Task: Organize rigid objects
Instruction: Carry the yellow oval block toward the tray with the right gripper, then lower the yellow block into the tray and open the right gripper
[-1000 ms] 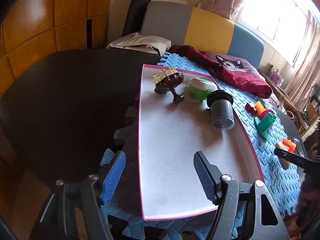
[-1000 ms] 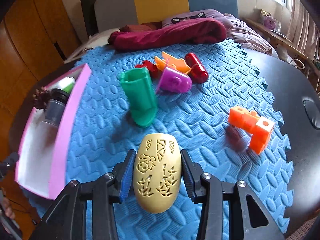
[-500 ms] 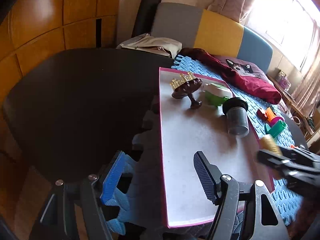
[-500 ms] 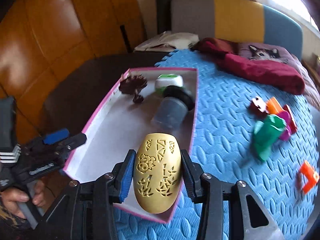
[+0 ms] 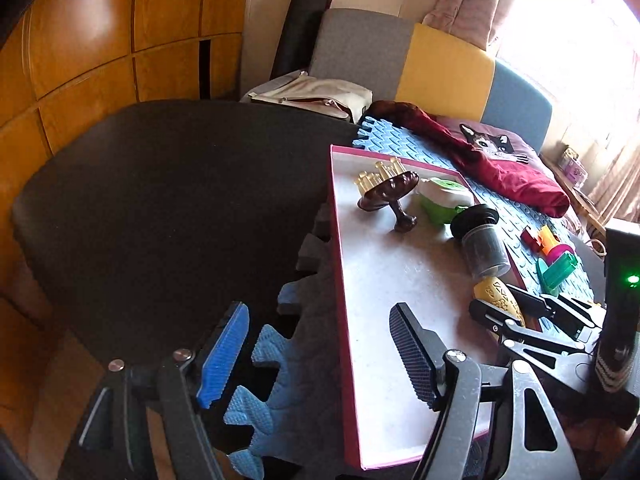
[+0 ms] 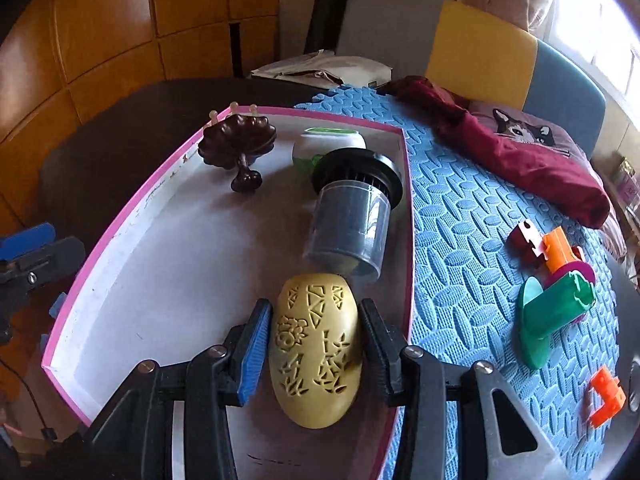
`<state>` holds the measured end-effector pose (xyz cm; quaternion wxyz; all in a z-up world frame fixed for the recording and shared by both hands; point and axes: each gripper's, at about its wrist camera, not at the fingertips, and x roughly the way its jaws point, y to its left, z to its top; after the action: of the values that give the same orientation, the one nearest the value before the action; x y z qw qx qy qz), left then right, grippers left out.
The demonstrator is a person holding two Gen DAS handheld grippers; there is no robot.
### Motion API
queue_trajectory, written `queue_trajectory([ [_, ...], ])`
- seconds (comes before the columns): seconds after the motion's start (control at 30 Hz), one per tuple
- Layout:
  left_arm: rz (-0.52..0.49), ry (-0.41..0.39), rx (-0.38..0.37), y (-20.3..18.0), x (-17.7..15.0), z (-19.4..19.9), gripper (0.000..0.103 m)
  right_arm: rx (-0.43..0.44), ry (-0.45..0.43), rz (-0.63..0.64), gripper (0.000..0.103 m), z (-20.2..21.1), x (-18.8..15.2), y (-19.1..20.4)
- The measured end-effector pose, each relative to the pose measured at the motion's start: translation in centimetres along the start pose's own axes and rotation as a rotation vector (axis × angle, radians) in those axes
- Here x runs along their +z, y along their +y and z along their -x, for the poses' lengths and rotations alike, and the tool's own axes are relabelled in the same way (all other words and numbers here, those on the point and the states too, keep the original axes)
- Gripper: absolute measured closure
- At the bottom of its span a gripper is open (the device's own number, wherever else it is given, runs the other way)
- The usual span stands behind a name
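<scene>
Now the right gripper clamps the yellow carved egg at lower centre, over the pink-rimmed tray. At lower left the left gripper has empty jaws that are opening.

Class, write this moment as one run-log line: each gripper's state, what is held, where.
right gripper: shut on yellow carved egg-shaped shell | position: over pink-rimmed white tray | left gripper: opening, nothing between jaws

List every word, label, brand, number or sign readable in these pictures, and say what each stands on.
No readable text anywhere.
Yellow egg-shaped shell: cut-out shapes only, no letters.
Cushion: a cat's face picture, no words.
Small box on the shelf by the window: print too small and blurred to read.
Other gripper's body: a green light, no label.
</scene>
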<state>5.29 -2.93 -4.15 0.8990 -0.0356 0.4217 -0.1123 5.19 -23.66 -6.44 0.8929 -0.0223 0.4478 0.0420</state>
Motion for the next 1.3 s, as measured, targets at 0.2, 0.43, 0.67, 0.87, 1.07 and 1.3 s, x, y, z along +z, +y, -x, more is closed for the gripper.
queue_trajectory([
  [0.2, 0.014, -0.003, -0.015, 0.4, 0.5, 0.1, 0.023, 0.064, -0.016, -0.088, 0.058, 1.1, -0.3, -0.7],
  [0.43, 0.003, -0.023, -0.009, 0.2, 1.3, 0.5, 0.023, 0.090, -0.089, -0.132, 0.057, 3.6, -0.8, -1.6],
  [0.67, -0.031, -0.035, -0.015, -1.2, 1.4, 0.9, 0.023, 0.056, -0.131, -0.159, 0.057, 5.7, -1.2, -3.6],
  [0.87, -0.082, -0.040, -0.019, -2.7, 1.1, 1.0, 0.023, -0.001, -0.152, -0.201, 0.057, 7.4, -1.8, -6.9],
  [1.07, -0.145, -0.036, -0.055, -4.5, 0.7, 1.0, 0.023, -0.103, -0.191, -0.300, 0.057, 9.7, -2.1, -12.9],
  [1.3, -0.196, -0.038, -0.086, -6.5, 0.9, 1.1, 0.023, -0.284, -0.250, -0.449, 0.057, 12.4, -3.4, -21.4],
])
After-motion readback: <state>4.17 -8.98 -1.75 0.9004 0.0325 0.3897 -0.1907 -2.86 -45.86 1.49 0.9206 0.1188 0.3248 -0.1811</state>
